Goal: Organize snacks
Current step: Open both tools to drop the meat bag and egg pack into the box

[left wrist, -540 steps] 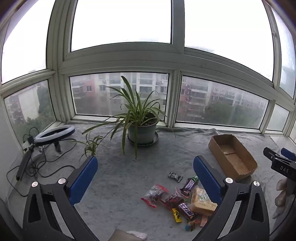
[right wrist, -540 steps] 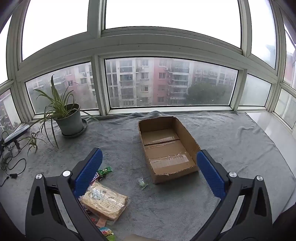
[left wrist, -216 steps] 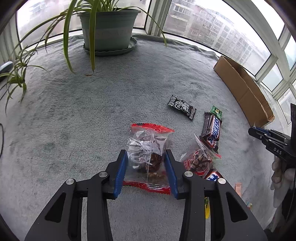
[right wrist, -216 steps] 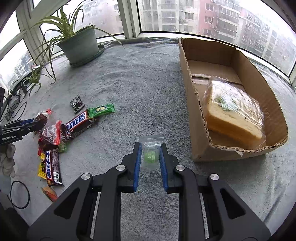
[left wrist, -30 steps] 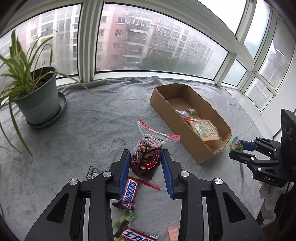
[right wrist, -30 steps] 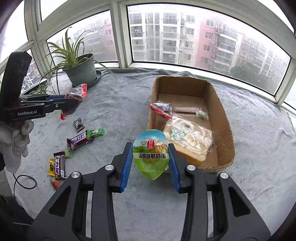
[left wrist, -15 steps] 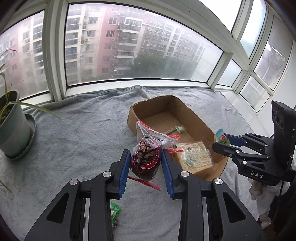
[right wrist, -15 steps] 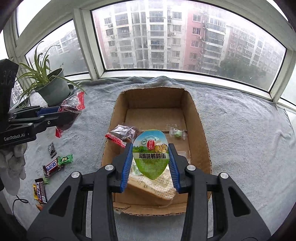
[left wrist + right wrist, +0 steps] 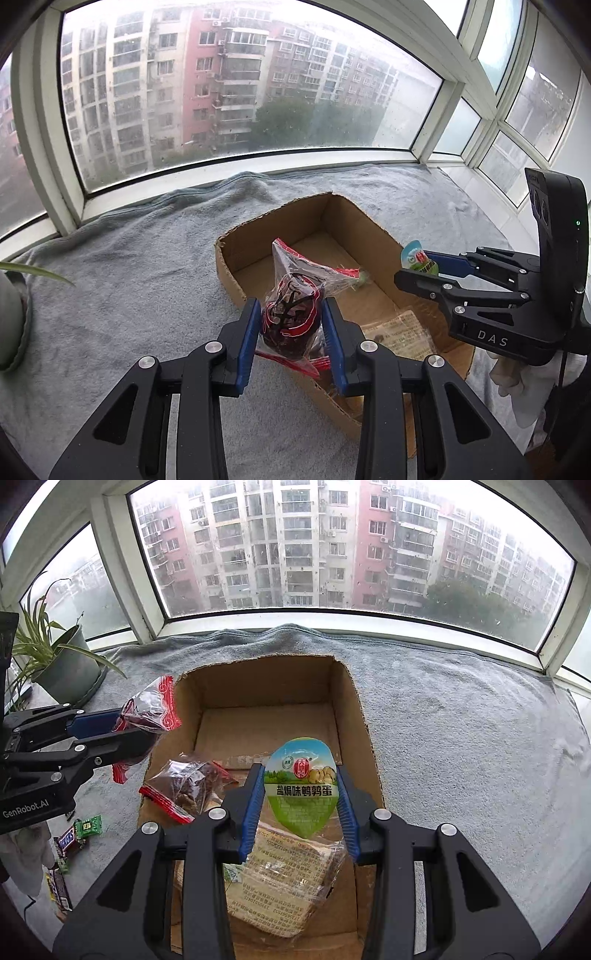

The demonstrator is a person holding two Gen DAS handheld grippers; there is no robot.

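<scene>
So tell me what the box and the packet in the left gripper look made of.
Box: looks like plain brown corrugated cardboard, matte, with ragged torn rims. Packet in the left gripper: apparently thin clear plastic film, glossy and crinkled, red-printed edges, dark contents showing through.

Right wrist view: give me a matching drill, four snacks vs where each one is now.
Things:
1. Egg pack
2. Red-edged bag
3. Bread
4. Snickers bar

Places:
A. On the grey cloth, outside the box
B. In the left hand-held gripper, beside the box's left wall
C. Lying in the box, near end
D. In the right hand-held gripper, over the box

Pairs: 1-D, 2-B, 3-C, 4-A
</scene>
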